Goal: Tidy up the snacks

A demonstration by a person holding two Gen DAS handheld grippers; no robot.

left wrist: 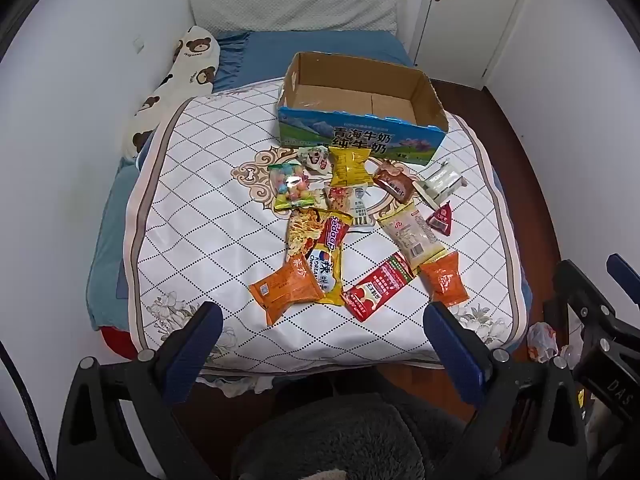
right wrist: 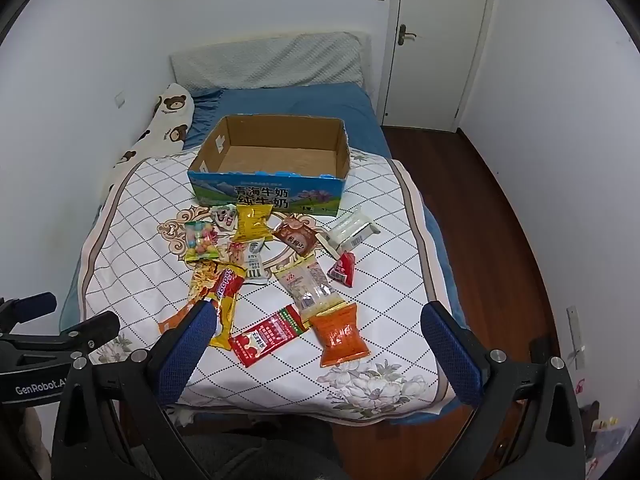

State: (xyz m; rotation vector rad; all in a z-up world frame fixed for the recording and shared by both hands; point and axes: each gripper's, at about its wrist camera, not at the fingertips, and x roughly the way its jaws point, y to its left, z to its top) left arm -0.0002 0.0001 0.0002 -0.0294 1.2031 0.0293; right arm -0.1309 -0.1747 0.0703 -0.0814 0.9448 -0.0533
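Observation:
Several snack packets lie spread on a quilted white bed cover [left wrist: 208,216] [right wrist: 132,264]: an orange packet [left wrist: 286,290], a red sachet [left wrist: 378,286] [right wrist: 268,334], a second orange packet [left wrist: 444,280] [right wrist: 342,336], a yellow bag [left wrist: 350,164] [right wrist: 253,222] and a candy bag [left wrist: 291,186] [right wrist: 201,240]. Behind them stands an empty open cardboard milk box [left wrist: 432,98] [right wrist: 344,152]. My left gripper [left wrist: 324,318] is open and empty, above the near edge of the bed. My right gripper [right wrist: 320,320] is open and empty, also short of the snacks.
A bear-print pillow [left wrist: 180,76] [right wrist: 160,128] lies along the left wall. A grey headboard cushion [left wrist: 296,6] [right wrist: 268,60] stands at the back. A white door [right wrist: 436,40] and wood floor [right wrist: 480,216] are to the right. The other gripper shows at each view's edge [left wrist: 600,320] [right wrist: 48,336].

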